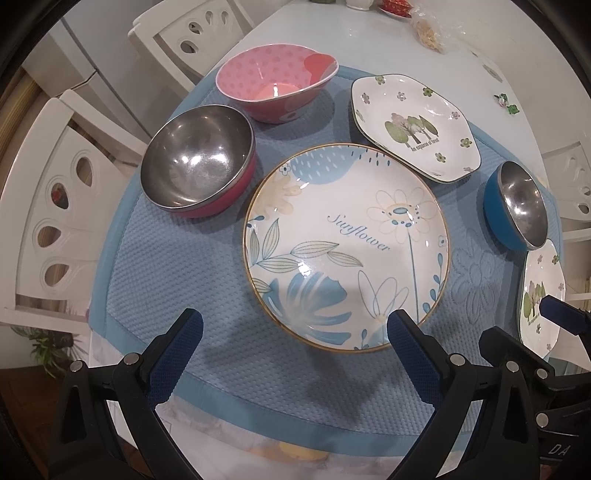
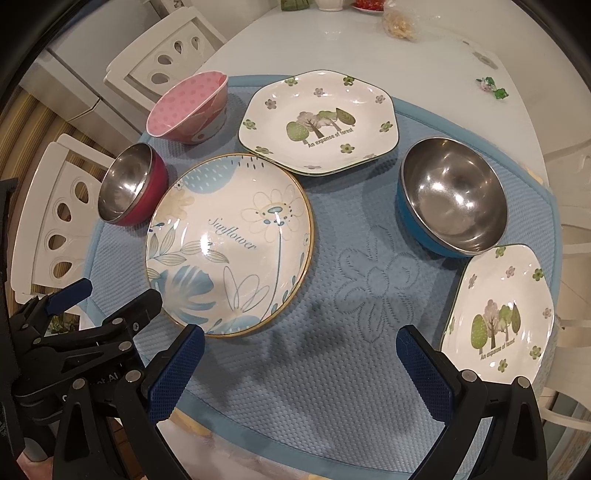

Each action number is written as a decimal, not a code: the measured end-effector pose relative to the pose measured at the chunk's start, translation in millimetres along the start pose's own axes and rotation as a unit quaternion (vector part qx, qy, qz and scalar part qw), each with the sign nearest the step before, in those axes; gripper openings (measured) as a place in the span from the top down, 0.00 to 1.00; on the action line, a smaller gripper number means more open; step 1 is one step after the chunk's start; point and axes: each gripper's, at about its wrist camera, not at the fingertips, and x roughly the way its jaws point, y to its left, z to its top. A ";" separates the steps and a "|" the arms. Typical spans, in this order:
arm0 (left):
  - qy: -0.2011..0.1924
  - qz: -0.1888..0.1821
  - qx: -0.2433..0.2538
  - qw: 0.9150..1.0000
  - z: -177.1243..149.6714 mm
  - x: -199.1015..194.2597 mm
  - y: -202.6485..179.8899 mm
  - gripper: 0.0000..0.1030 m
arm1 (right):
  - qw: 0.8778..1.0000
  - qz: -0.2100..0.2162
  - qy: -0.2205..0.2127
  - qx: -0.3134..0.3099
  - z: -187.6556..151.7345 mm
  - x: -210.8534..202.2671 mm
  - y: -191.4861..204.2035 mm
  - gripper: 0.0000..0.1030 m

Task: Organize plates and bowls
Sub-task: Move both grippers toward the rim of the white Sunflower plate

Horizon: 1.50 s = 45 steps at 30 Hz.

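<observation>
Two tools gape empty — above blue mat.

A white table carries a blue quilted mat, plus a clear bag of snacks and small green sweets on its bare far side.

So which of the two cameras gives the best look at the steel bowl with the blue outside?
The right wrist view: the blue-sided steel bowl sits whole, its shiny inside open to the lens. In the left wrist view the same bowl is squeezed toward the right edge, seen side-on, with only a narrow slice of the inside showing.
</observation>
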 end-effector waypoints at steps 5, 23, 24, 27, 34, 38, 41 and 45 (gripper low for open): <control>0.001 -0.001 -0.001 1.000 -0.2 -0.2 0.3 0.03 | 1.000 0.001 0.001 0.000 -0.4 0.5 -0.2 0.00; 0.006 -0.001 -0.004 1.000 -2.7 2.1 2.1 0.03 | 1.000 0.007 0.012 -0.004 -3.2 4.2 3.2 0.00; 0.006 -0.001 -0.004 1.000 -2.7 2.3 2.3 0.03 | 1.000 0.006 0.012 -0.005 -3.0 4.3 3.2 0.00; 0.008 -0.002 -0.006 1.000 -3.1 3.1 2.8 0.03 | 1.000 0.007 0.014 -0.006 -2.8 4.6 3.8 0.00; 0.010 0.001 -0.005 1.000 -4.7 5.2 2.5 0.03 | 1.000 0.008 0.020 -0.012 -2.9 7.8 5.9 0.00; 0.011 -0.001 -0.007 1.000 -5.5 5.9 3.0 0.03 | 1.000 0.007 0.021 -0.012 -3.1 8.1 5.7 0.00; 0.013 -0.003 -0.008 1.000 -5.8 6.5 3.6 0.03 | 1.000 0.008 0.022 -0.013 -3.2 8.7 6.0 0.00; 0.014 -0.005 -0.011 1.000 -6.3 7.2 3.9 0.03 | 1.000 0.007 0.023 -0.014 -3.1 9.6 6.2 0.00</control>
